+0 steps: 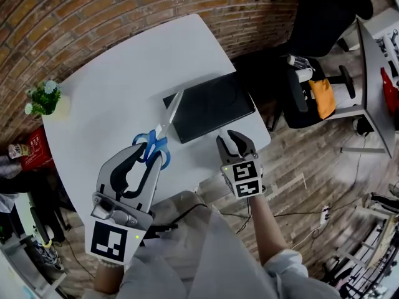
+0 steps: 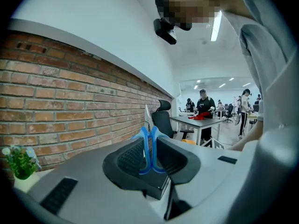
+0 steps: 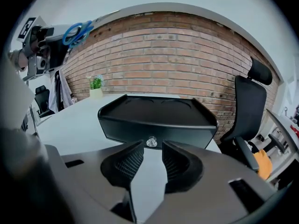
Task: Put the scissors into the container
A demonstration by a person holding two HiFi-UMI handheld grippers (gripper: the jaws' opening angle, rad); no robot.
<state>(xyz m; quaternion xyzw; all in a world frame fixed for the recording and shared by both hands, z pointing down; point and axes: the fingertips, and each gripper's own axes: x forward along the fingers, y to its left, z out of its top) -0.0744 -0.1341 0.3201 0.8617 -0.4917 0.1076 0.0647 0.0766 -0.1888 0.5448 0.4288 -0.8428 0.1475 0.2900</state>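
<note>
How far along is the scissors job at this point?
Done: the left gripper has the scissors clamped by their blue handles and raised off the table. In hand: they hang with blades pointing toward the black container. Left: setting them in the container and letting go. The right gripper is open and empty, facing the container's knob.

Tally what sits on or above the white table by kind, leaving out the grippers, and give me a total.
Scissors: 1, held in the left gripper
Black container: 1
Potted plant: 1
Total: 3
</note>
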